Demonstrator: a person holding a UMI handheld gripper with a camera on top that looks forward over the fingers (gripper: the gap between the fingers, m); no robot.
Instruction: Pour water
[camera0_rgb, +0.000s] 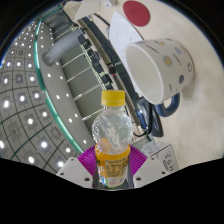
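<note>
- my hand-held gripper (111, 170) clamps the water bottle (113, 140) at its lower body, cap on.
- white mug (160, 65) lies beyond, mouth facing the bottle, probably the pouring target.

White table (150, 125) bears 1 white mug (158, 62).
</note>
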